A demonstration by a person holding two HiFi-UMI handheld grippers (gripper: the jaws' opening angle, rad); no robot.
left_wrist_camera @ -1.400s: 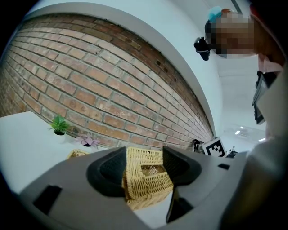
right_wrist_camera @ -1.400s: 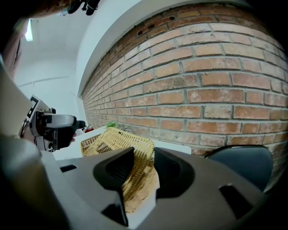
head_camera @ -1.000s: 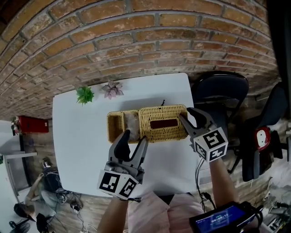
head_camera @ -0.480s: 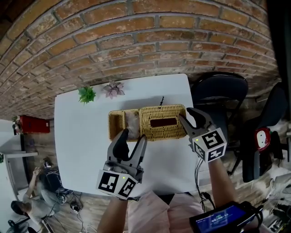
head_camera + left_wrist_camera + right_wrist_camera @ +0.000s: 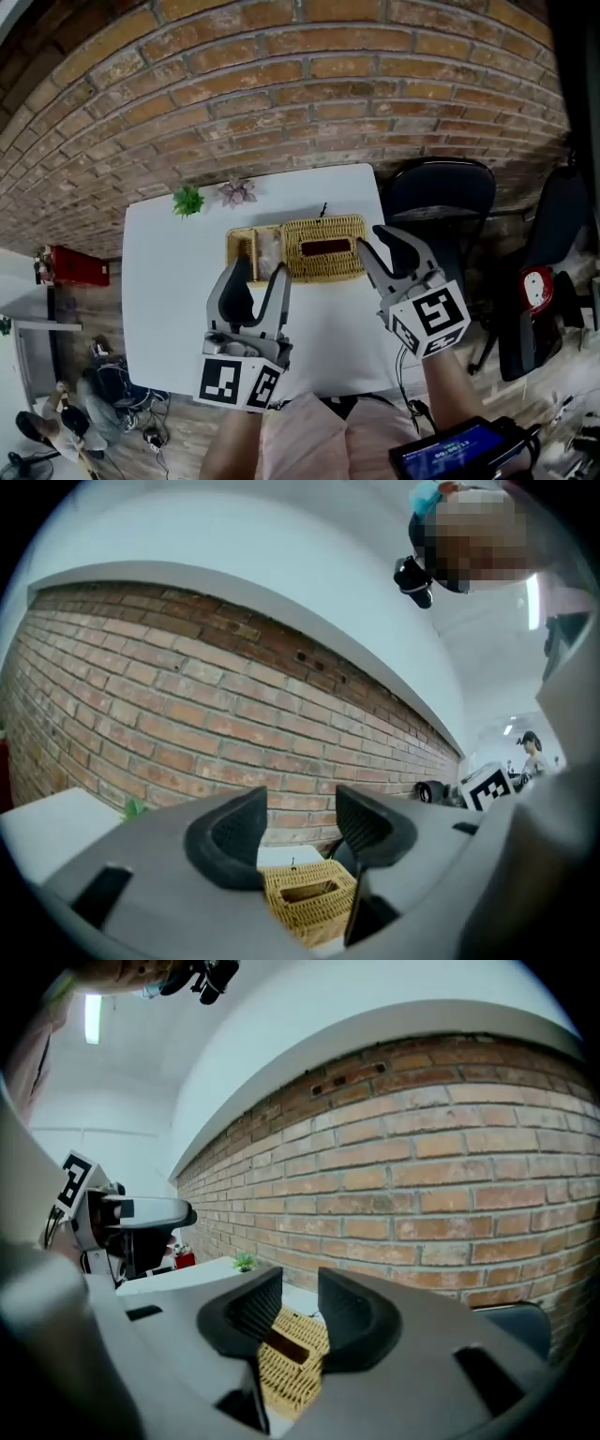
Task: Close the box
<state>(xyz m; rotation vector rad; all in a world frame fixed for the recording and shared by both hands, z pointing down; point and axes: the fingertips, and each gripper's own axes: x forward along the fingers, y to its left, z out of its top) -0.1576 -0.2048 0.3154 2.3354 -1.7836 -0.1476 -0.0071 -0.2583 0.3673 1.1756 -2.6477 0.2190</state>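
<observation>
Both grippers have come up and back from the box since a second ago, and the right one no longer sits against its right end.

I count one woven straw-coloured rectangular box (image 5: pixel 247 253) near the far edge of one white square table (image 5: pixel 159 281). One wicker lid with a dark slot (image 5: pixel 323 247) covers the box's right part; the left part is uncovered. Two small potted plants stand behind it, one green (image 5: pixel 188 200) and one purplish (image 5: pixel 236 193).

There are two grippers. The left gripper (image 5: pixel 260 277) points at the box's front side, with its jaws wide apart and closing on nothing. The right gripper (image 5: pixel 380 246) is raised near the lid's right end. Its jaws have a narrower gap and are closing too, also on nothing. In both gripper views the box lies well beyond the gap.
</observation>
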